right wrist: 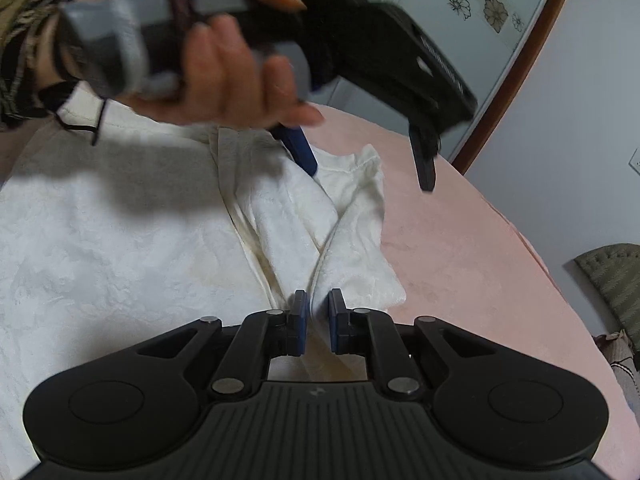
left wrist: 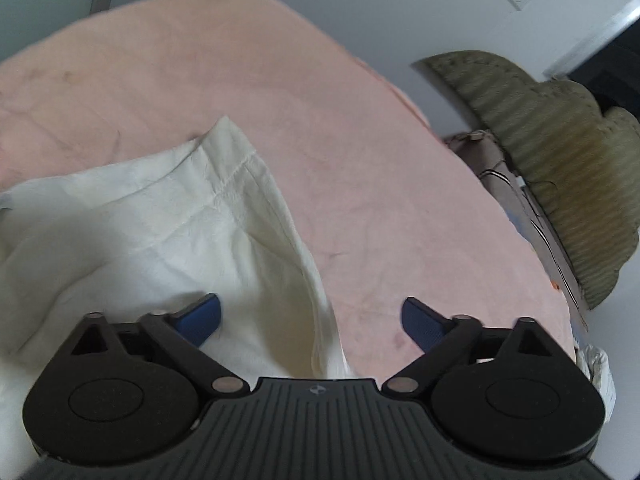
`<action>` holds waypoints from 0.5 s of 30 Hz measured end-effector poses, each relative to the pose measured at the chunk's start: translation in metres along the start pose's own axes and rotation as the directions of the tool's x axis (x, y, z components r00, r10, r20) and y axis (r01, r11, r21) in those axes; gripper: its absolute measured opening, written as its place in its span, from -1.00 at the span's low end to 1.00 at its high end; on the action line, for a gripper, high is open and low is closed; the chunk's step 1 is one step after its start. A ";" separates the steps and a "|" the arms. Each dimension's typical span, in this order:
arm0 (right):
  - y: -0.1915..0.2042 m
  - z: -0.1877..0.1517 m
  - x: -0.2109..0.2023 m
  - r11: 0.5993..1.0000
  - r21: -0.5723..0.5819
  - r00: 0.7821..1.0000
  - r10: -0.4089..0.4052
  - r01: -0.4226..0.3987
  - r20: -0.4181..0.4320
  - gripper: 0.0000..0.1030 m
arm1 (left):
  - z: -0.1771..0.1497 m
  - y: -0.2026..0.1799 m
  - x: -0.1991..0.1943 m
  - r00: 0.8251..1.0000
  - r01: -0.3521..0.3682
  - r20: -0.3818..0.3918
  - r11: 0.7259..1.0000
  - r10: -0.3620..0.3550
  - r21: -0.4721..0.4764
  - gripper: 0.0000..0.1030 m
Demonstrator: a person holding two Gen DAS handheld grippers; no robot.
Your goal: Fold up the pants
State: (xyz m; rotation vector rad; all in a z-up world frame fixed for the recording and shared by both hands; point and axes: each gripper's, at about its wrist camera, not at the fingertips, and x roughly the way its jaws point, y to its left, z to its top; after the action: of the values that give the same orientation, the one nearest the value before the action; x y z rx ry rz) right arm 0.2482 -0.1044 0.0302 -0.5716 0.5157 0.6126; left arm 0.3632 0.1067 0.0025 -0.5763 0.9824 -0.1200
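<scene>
White pants [left wrist: 160, 232] lie on a pink cloth-covered table [left wrist: 360, 160]. My left gripper [left wrist: 312, 316] is open and empty, hovering above the pants' right edge, its blue pads wide apart. In the right wrist view the pants [right wrist: 120, 240] spread to the left, with a raised fold running toward my right gripper [right wrist: 319, 316]. The right gripper is shut on that fold of white fabric. The left gripper [right wrist: 368, 160], held in a hand [right wrist: 224, 72], hovers open above the far end of the pants.
The pink table edge [right wrist: 540, 248] curves on the right. An olive cushioned chair [left wrist: 560, 152] stands beyond the table's right side, also seen in the right wrist view [right wrist: 616, 280]. Grey walls and a wooden-framed panel [right wrist: 520, 60] are behind.
</scene>
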 end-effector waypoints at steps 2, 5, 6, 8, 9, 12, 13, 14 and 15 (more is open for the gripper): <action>-0.001 0.002 0.004 1.000 0.007 1.000 -0.001 0.001 0.004 -0.80 | 0.005 0.005 0.009 0.999 -0.035 -0.025 0.999 0.034 -0.030 -0.55; -0.001 0.000 0.002 1.000 0.026 1.000 -0.005 0.004 0.014 -0.80 | -0.006 0.017 -0.008 0.998 0.026 0.054 0.996 -0.021 -0.088 -0.66; -0.001 -0.001 0.001 1.000 0.030 1.000 -0.010 0.010 0.021 -0.80 | -0.013 0.019 -0.017 0.995 0.039 0.095 0.996 -0.032 -0.080 -0.70; -0.001 -0.002 -0.002 0.999 0.039 0.999 -0.018 0.016 0.036 -0.79 | -0.036 0.017 -0.051 0.978 0.061 0.201 0.998 -0.056 -0.015 -0.78; 0.000 -0.002 -0.005 0.999 0.040 0.999 -0.024 0.022 0.045 -0.79 | -0.049 0.015 -0.070 0.965 0.068 0.252 0.998 -0.070 0.020 -0.81; 0.007 0.000 -0.023 0.998 0.041 0.995 -0.046 0.042 0.087 -0.79 | -0.087 0.013 -0.125 0.929 0.102 0.348 0.990 -0.128 0.094 -0.87; 0.010 0.000 -0.030 0.998 0.040 0.993 -0.053 0.049 0.101 -0.79 | -0.101 0.016 -0.144 0.918 0.131 0.363 0.987 -0.158 0.098 -0.87; 0.013 0.000 -0.037 0.998 0.041 0.992 -0.054 0.049 0.113 -0.79 | -0.114 0.020 -0.160 0.911 0.164 0.367 0.982 -0.188 0.096 -0.87; 0.017 0.000 -0.046 0.998 0.046 0.991 -0.048 0.043 0.124 -0.79 | -0.124 0.025 -0.173 0.906 0.188 0.368 0.978 -0.208 0.090 -0.87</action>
State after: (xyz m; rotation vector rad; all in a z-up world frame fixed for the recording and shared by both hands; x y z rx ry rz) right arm 0.2047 -0.1106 0.0516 -0.4987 0.3959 0.5884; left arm 0.1611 0.1372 0.0675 -0.6232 0.5435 -0.2075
